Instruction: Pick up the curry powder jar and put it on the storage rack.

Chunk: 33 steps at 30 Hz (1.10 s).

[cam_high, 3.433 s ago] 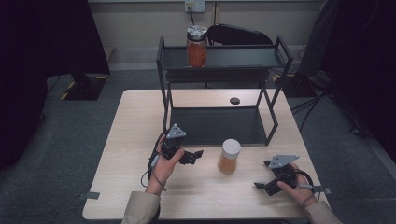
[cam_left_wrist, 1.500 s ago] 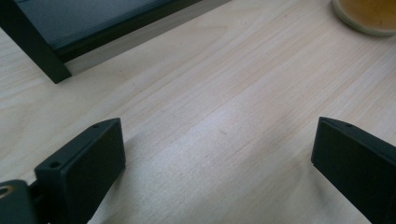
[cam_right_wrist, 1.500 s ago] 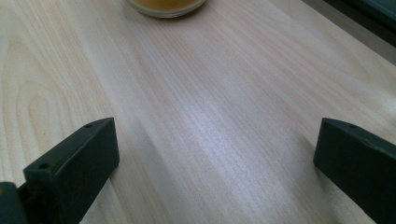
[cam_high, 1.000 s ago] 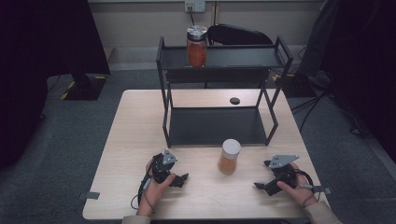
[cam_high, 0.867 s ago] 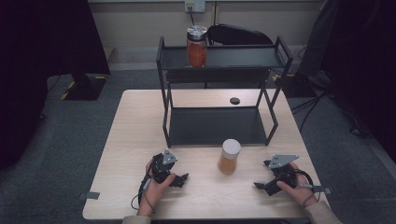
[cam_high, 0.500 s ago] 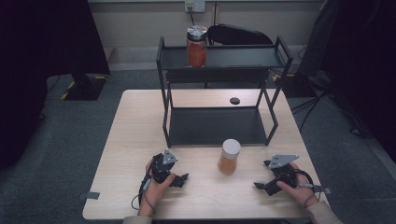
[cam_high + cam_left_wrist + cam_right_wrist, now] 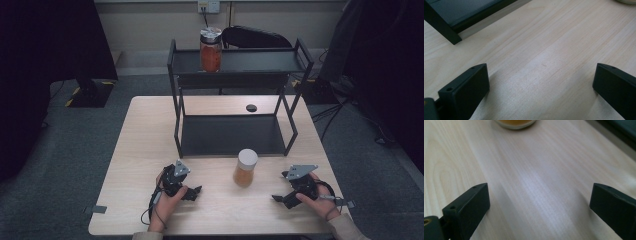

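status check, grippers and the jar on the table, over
Left gripper open, resting on table. Right gripper open, empty. Jar upright between them, untouched. Path to it clear.

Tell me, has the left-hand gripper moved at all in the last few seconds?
Yes. The left gripper has pulled back toward the person, away from the black rack whose front leg it sat close to earlier. Its jaws stand open.

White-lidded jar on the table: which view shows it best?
High view: the white-lidded jar stands whole between the left gripper and right gripper. The right gripper view catches its base; the left gripper view, a sliver at the top edge.
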{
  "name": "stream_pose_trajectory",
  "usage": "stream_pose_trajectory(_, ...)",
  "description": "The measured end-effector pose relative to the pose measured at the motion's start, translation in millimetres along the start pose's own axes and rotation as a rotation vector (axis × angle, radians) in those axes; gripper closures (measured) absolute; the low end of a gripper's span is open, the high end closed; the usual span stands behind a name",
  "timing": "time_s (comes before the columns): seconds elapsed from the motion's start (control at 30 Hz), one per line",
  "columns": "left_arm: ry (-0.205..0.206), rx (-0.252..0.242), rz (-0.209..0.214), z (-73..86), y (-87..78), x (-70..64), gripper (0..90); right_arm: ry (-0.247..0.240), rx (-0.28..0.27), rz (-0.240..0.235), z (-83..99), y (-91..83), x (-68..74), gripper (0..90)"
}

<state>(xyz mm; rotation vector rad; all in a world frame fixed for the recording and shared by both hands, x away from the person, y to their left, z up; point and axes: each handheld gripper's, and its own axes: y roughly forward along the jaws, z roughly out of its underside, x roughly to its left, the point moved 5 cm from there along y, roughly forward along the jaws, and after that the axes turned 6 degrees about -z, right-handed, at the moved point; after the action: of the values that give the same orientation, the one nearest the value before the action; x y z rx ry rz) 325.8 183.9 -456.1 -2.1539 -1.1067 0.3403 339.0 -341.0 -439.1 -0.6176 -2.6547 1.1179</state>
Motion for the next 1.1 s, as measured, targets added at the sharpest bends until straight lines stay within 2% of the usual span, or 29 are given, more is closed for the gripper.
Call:
stream_pose_trajectory(0.1,0.0,0.0,0.0,0.0,0.0,0.0,0.0,0.007,-0.018,-0.025,-2.7,-2.3,-2.8,1.7)
stream_pose_trajectory(0.3,0.0,0.0,0.0,0.0,0.0,0.1,0.0,-0.002,-0.035,-0.044,-15.6,-1.8,-2.6,1.6)
stream_pose_trajectory(0.6,0.0,0.0,0.0,0.0,0.0,0.1,0.0,-0.013,-0.066,-0.096,-35.7,7.8,-2.8,1.6)
stream_pose_trajectory(1.1,-0.002,0.0,0.0,0.1,0.0,-0.1,0.0,-0.01,-0.121,-0.116,-60.8,23.5,-1.8,1.5)
